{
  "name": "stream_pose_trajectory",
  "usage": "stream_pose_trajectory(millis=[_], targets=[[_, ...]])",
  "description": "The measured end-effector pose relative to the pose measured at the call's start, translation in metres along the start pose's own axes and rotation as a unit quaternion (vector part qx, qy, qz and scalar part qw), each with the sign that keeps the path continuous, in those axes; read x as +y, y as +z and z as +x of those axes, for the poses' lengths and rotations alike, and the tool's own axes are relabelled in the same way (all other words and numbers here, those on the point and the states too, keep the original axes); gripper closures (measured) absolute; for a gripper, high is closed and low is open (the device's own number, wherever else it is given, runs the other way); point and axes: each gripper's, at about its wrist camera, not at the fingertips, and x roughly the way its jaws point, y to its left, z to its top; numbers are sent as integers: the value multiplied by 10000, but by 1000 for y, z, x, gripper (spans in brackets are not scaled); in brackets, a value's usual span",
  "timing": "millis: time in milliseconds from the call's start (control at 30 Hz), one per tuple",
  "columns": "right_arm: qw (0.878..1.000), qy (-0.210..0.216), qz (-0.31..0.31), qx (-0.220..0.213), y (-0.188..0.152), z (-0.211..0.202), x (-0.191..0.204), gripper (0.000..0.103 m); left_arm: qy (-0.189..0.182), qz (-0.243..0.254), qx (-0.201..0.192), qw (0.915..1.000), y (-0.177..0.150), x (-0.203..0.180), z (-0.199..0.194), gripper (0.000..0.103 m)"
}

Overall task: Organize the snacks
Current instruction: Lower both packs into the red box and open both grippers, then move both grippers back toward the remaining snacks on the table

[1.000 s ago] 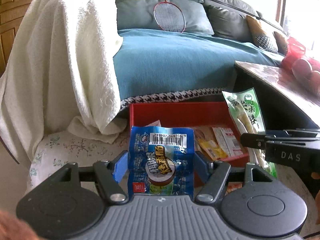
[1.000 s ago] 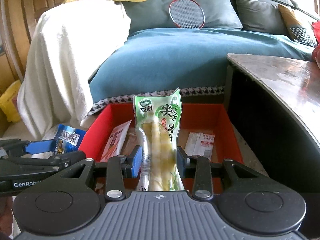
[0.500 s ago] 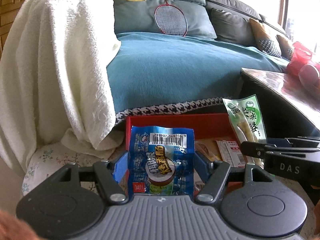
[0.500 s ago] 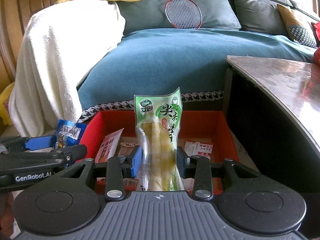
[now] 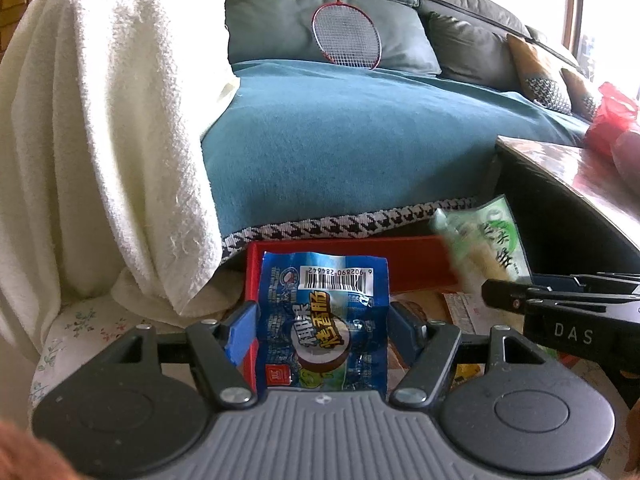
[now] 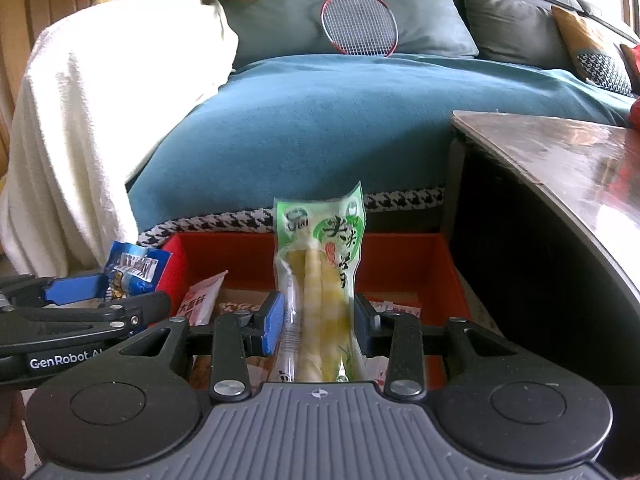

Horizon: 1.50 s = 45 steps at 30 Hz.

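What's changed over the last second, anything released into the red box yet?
Nothing released. Both hand-held grippers drew back and lower, so the red box looks flatter. The left one stays shut on the blue packet, the right on the green bamboo-shoot pack. Box contents unchanged.

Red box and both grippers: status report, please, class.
Left gripper shut on blue packet. Right gripper shut on green packet. Both held above red box, snacks already inside. Nothing in the way.

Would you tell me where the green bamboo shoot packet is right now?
The green bamboo shoot packet stands upright, clamped in the right gripper above the red box, in front of the sofa.
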Motion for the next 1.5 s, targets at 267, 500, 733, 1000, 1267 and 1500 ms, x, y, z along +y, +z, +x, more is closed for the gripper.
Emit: stream_pose_trajectory(millis=[267, 500, 733, 1000, 1267, 1500], targets=[[9999, -45, 70, 98, 4, 15, -6, 65, 20, 59, 159, 9999, 0, -2, 17, 41], [9996, -57, 72, 249, 0, 22, -7, 62, 70, 170, 370, 9991, -3, -5, 30, 40], [9996, -44, 29, 292, -3, 21, -5, 60, 122, 163, 318, 9993, -3, -5, 27, 30], [9996, -70, 5, 261, -3, 14, -1, 57, 99, 323, 297, 9990, -5, -12, 20, 30], [9997, -108, 0, 223, -6, 2, 1, 49, 88, 342, 233, 9991, -5, -12, 7, 30], [9997, -70, -27, 246, -12, -10, 8, 44, 53, 379, 209, 9990, -9, -8, -10, 30]])
